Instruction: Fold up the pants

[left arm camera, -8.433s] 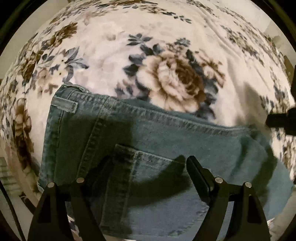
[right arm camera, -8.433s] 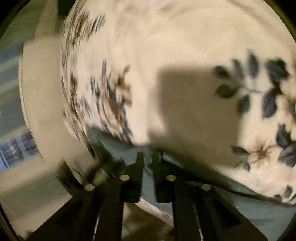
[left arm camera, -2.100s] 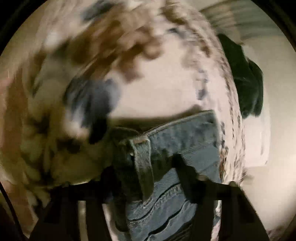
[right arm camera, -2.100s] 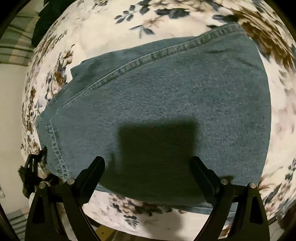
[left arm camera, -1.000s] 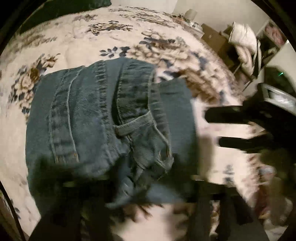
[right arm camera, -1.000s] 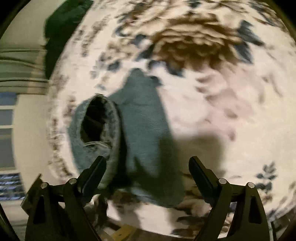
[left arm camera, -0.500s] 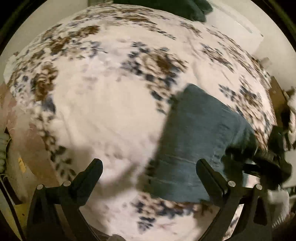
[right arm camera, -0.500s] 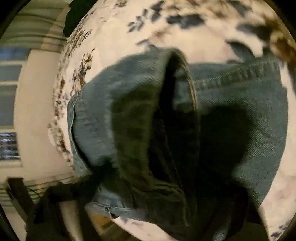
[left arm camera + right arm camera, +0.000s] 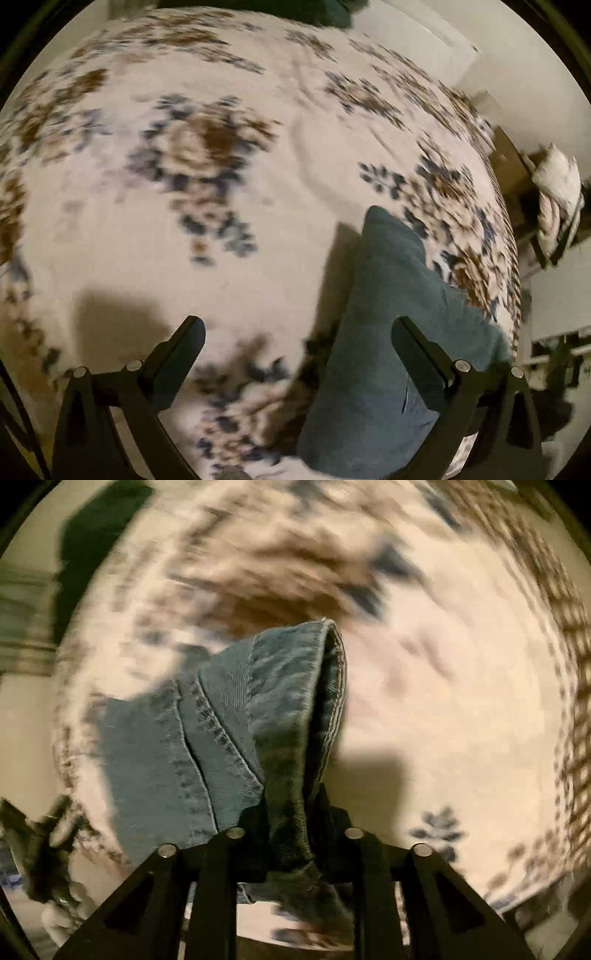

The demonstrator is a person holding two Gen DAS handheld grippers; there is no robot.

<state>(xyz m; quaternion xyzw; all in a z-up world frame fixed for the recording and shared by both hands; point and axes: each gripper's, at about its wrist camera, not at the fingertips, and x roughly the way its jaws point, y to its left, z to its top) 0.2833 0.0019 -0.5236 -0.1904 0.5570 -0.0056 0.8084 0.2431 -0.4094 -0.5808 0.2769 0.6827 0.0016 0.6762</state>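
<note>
A cream bedspread with brown and blue flowers (image 9: 229,229), and on it the blue denim pants (image 9: 229,716) I am folding.

My right gripper (image 9: 291,830) is clamped on a bunched fold of the denim, which rises from between my fingers into a stitched hem edge, with the rest of the pants lying to the left on the bedspread. My left gripper (image 9: 297,328) is spread wide and holds nothing; the pants pass under its right finger (image 9: 417,350). A dark green cloth (image 9: 92,542) lies at the bed's far edge.
</note>
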